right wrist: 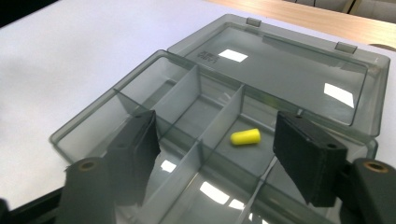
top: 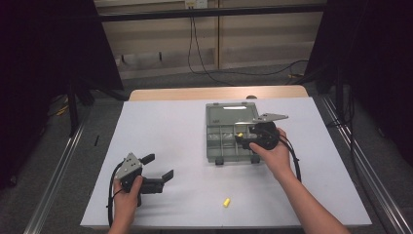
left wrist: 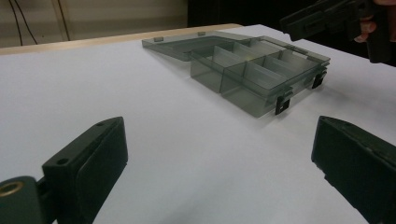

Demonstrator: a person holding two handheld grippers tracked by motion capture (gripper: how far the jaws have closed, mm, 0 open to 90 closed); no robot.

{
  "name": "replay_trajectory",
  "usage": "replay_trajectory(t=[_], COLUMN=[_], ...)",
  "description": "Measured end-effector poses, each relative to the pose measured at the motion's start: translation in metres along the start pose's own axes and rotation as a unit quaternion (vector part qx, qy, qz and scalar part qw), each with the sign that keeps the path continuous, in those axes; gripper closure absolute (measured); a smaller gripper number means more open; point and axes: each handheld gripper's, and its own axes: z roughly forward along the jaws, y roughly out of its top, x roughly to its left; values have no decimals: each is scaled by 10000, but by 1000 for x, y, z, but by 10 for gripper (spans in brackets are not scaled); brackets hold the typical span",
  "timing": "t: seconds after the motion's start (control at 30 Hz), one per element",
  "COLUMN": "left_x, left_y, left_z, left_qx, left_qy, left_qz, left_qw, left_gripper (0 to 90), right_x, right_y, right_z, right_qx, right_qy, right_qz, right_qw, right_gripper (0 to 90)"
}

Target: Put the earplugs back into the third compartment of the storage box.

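A white table top (top: 165,126), with black cables (top: 204,63) apparently trailing behind.

In the high view, the right gripper (top: 245,140) covers part of the compartment box (top: 221,141) — we cannot tell which cell holds the yellow earplug (top: 239,135) there. In the right gripper view, the box's near corner runs off the bottom edge. We cannot read the lid's embossed mark (right wrist: 207,54) — too small.

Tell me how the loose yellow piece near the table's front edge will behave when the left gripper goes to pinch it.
The yellow piece is a small rounded cylinder lying on its side, so a nudge would probably roll it across the smooth white table. It looks light and possibly soft, so it may squash or slip. The left gripper is open, wide enough to straddle it.
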Motion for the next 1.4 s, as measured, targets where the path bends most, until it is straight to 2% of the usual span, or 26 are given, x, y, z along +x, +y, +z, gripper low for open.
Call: replay_trajectory(t=[0.1,0.3,0.43,0.6,0.77,0.93,1.2,1.4], left_x=[0,-1,-1,-1,-1,0,-1,-1], left_y=[0,0,0,0,1,1,1,1], left_z=[0,0,-1,-1,-1,-2,-1,-3], left_qx=[10,-12,-27,-63,-89,-95,-92,-147], left_qy=[2,-14,-9,1,8,21,7,58], left_qz=[9,5,7,14,-1,10,37,3], left_qw=[10000,10000,10000,10000,10000,10000,10000,9999], left_gripper=[37,38,37,36,34,33,33,33], right_x=[3,10,15,21,28,32,37,47], right_y=[-4,-14,-19,-27,-35,-45,-62,-71], right_z=[-6,-16,-23,-29,-35,-39,-43,-48], right_qx=[-70,-151,-226,-231,-260,-226,-211,-197], right_qy=[41,268,283,536,728,725,813,1031], right_qz=[-55,2,-73,-2,29,-121,-107,-226], right_qw=[10000,9995,9993,9983,9970,9970,9964,9942], right_gripper=[264,216,181,147,135,126,119,112])
